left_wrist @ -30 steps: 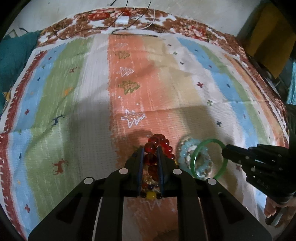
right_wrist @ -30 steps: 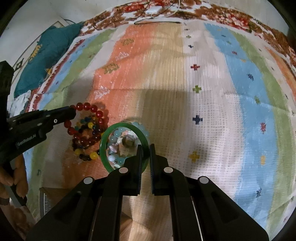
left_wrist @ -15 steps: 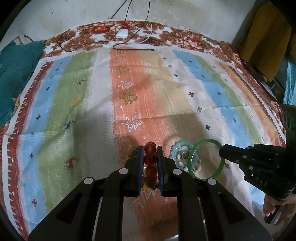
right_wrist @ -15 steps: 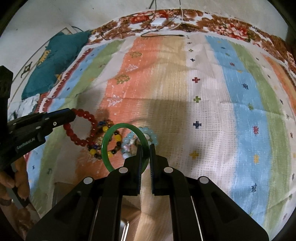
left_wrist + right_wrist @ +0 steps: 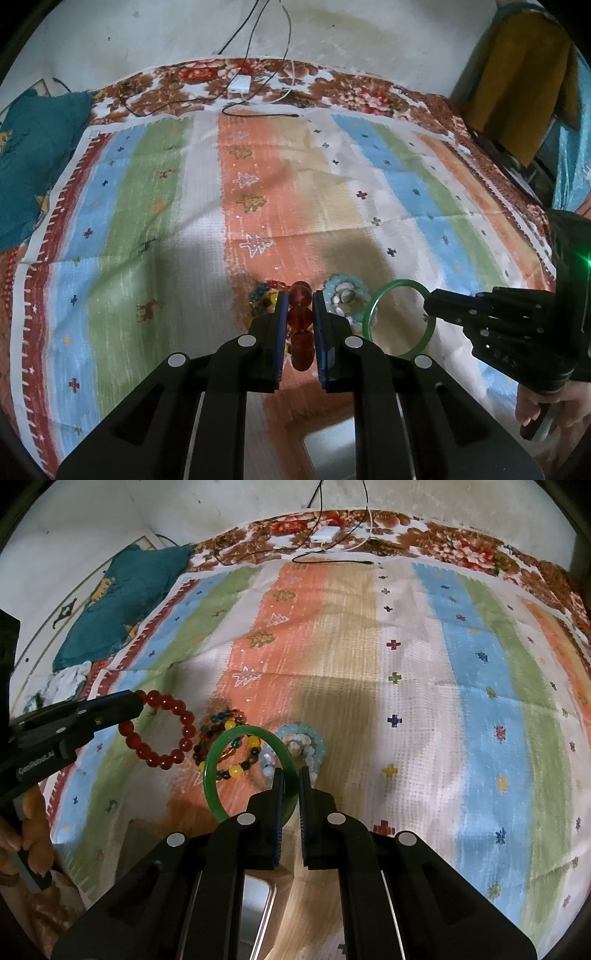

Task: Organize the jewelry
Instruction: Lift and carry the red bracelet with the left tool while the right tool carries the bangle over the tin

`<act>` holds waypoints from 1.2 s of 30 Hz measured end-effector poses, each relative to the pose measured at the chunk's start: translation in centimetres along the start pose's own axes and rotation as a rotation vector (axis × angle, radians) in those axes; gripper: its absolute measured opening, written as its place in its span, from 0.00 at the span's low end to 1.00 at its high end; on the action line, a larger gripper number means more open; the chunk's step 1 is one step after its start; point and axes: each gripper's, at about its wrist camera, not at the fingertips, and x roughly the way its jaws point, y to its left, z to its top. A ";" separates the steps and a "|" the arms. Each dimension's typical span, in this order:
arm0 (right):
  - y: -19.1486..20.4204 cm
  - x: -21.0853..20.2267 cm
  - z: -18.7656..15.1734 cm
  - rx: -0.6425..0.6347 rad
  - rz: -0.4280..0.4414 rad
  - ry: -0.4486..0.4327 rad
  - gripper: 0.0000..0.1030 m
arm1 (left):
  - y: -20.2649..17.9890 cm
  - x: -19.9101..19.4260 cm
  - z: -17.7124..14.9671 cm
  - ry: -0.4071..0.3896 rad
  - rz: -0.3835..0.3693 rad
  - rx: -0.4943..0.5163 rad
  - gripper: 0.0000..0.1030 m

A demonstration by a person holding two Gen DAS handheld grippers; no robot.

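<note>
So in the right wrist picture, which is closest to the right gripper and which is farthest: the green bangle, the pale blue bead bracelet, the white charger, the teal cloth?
1. Green bangle: pinched in the jaws of the right gripper.
2. Pale blue bead bracelet: on the striped cloth, just past the jaw tips.
3. Teal cloth: far off to the upper left.
4. White charger: at the far flowery edge, with its cables.

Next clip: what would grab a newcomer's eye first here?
Two lifted bracelets: the left gripper pinches a red bead bracelet, and the right gripper clamps a green bangle. Under them a multicoloured bead bracelet and a pale blue one lie on the striped cloth.
</note>
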 end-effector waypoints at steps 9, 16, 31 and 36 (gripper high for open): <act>0.2 -1.5 -1.2 0.006 -0.008 -0.020 0.08 | -1.4 -1.7 -1.0 -0.022 -0.012 0.030 0.12; 1.2 -3.0 -2.0 -0.013 0.010 -0.044 0.08 | -2.1 -3.3 -1.7 -0.047 -0.030 0.033 0.12; 2.4 -5.3 -4.6 -0.048 0.027 -0.067 0.08 | -3.0 -6.2 -4.5 -0.079 -0.054 0.039 0.12; 2.7 -6.0 -5.6 -0.054 0.033 -0.071 0.08 | -3.4 -7.0 -5.5 -0.087 -0.064 0.041 0.12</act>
